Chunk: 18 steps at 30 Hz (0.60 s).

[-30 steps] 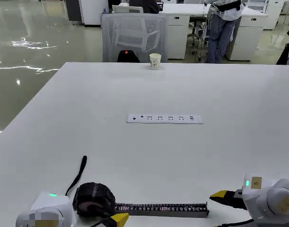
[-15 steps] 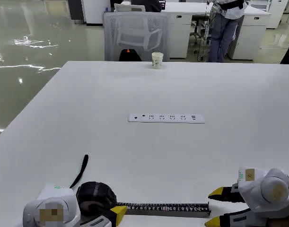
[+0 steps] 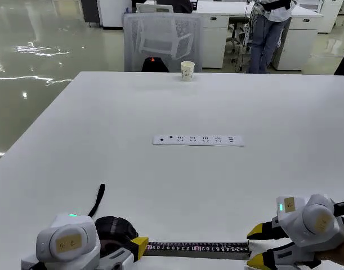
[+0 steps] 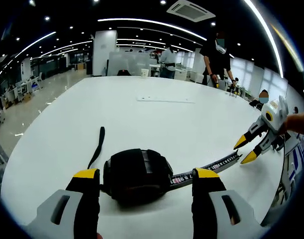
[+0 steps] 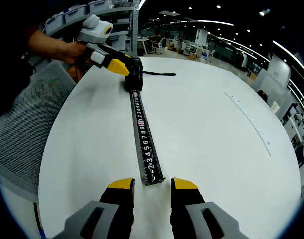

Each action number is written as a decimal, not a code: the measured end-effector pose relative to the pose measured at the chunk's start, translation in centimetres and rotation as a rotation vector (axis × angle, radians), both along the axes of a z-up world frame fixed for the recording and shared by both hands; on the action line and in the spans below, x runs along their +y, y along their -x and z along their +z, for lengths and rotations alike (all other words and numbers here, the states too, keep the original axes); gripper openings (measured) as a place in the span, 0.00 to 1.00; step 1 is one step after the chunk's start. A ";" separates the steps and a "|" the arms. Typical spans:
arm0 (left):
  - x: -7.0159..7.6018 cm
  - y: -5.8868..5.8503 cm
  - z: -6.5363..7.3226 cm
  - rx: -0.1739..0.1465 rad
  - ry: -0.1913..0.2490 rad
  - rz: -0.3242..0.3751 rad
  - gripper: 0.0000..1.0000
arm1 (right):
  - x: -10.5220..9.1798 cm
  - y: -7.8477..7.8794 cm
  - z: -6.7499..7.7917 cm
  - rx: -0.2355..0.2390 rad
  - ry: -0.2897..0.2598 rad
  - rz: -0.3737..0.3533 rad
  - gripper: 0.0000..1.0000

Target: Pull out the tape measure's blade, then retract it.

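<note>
My left hand-held gripper (image 4: 146, 174) is released around the black round tape measure case (image 3: 112, 233) on the white counter (image 3: 217, 101). The right hand-held gripper (image 5: 152, 184), released too, flanks the dark numbered blade (image 5: 140, 124) at its tip. Unheld, it could whip back, I reckon.

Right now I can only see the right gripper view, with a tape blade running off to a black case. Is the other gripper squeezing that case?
Observer: Seemingly not. In the left gripper view the case lies between the open jaws of the left gripper, with a gap on the side where the blade comes out.
Operator: Is anything else on the table?
Observer: A paper cup stands at the far edge of the table, beyond the power strip.
Operator: And past the table?
Observer: A grey mesh chair sits just behind that edge.
</note>
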<state>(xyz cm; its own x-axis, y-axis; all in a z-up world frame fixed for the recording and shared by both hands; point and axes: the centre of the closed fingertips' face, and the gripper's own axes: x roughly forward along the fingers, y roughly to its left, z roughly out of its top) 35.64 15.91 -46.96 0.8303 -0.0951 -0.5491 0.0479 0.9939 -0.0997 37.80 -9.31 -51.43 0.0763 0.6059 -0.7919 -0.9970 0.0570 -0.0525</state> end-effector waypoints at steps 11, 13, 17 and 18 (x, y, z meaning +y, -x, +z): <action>0.2 -0.6 -0.5 0.015 0.007 0.009 0.68 | 0.3 -0.4 -0.4 0.007 0.018 0.044 0.18; 0.3 -0.8 -0.5 0.017 0.011 0.014 0.67 | 0.4 -0.4 -0.4 0.014 0.019 0.051 0.17; 0.4 -1.1 -0.7 0.021 0.016 0.021 0.66 | 0.4 -0.3 -0.5 0.024 0.021 0.068 0.14; 0.4 -1.1 -0.8 0.023 0.017 0.023 0.66 | 0.5 -0.3 -0.6 0.024 0.022 0.072 0.14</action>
